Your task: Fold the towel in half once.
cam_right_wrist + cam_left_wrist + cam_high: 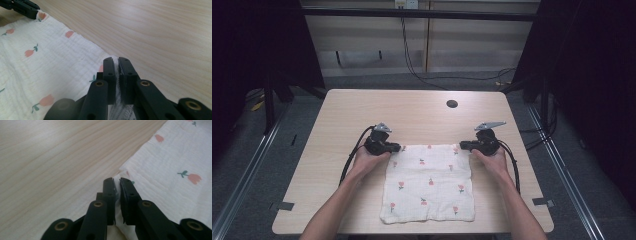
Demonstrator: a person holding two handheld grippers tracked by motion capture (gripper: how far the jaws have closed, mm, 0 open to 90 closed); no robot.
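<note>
- On the table [362, 105], the cloth [429, 185] lies flat near your edge, far edge running between your two grippers.
- Your left gripper [398, 147] sits at the cloth's far left corner; in the left gripper view [117, 182] the jaws are nearly together with a fold of cloth [175, 170] pinched between the pads.
- Your right gripper [463, 146] sits at the far right corner; in the right gripper view [117, 61] the jaws are clamped on cloth [37, 65] the same way.
- Both grippers lie low and point inward toward each other along the far edge.
- The left gripper also shows at the top left of the right gripper view [27, 10], on its corner.
- Cloth's near edge lies just inside the table's front edge; side edges well clear of the table sides.
- Bare wood beyond the grippers, up to a dark hole [452, 104] near the far edge.
</note>
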